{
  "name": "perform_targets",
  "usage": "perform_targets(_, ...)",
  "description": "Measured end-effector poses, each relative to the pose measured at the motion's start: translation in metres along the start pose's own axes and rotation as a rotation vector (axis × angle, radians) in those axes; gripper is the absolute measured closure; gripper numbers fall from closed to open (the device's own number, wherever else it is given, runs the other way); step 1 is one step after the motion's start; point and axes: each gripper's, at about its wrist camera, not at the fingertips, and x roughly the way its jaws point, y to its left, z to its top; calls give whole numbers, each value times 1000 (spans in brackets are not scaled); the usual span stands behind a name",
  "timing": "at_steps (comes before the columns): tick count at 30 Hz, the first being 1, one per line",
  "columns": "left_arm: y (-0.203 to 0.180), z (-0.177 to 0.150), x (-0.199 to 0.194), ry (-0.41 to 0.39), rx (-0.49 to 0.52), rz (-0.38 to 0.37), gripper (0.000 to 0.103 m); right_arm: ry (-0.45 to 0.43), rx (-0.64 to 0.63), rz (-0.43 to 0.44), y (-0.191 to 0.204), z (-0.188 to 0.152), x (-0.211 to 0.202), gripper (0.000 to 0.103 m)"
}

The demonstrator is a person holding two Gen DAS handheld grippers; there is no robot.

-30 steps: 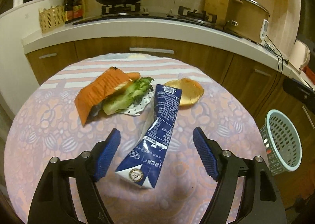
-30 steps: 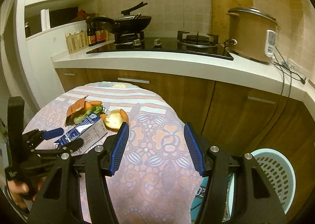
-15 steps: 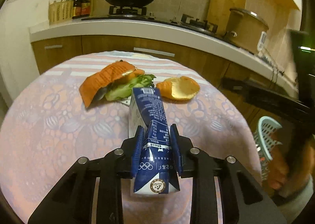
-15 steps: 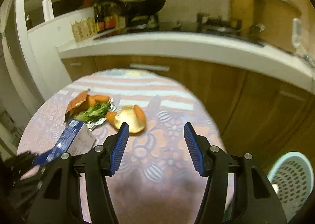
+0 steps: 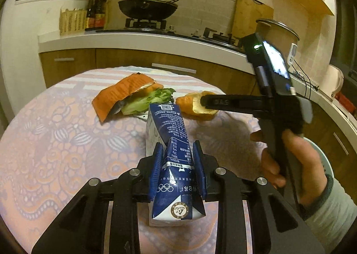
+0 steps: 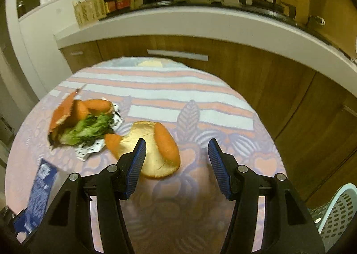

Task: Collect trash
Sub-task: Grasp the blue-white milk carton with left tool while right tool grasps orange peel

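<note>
— Where's the trash?
— On the patterned counter (image 6: 156, 89). Low centre of the frame, the left claw (image 5: 177, 166) pinches the blue carton (image 5: 173, 155).
— The right claw (image 6: 176, 162)?
— Spread wide, above the bread piece (image 6: 151, 153) at centre.

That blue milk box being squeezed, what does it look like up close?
The carton is a dark blue and white paper drink box printed with white text, Olympic rings and a round logo on its near end. It is creased and twisted, apparently crushed. It lies lengthwise on the patterned tablecloth, far end toward the lettuce. The left gripper is clamped on its sides.
</note>
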Motion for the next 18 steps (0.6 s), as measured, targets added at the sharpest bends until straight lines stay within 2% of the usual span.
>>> perform_targets(4,5,1,1,3,-19,-13,77,35,-18,3,4,1,10,87)
perform_targets(5,5,1,1,2,-18,-12,77,33,-24,9,4,0,10,91)
perform_targets(10,5,0,-1,-5,-13,-7,77,-10,-43,-17,10,-5,-1,98)
perform_targets(18,-3,-1,-10,-17,-6,-20,78,-84,-5,-28,-3,-22,-43,100)
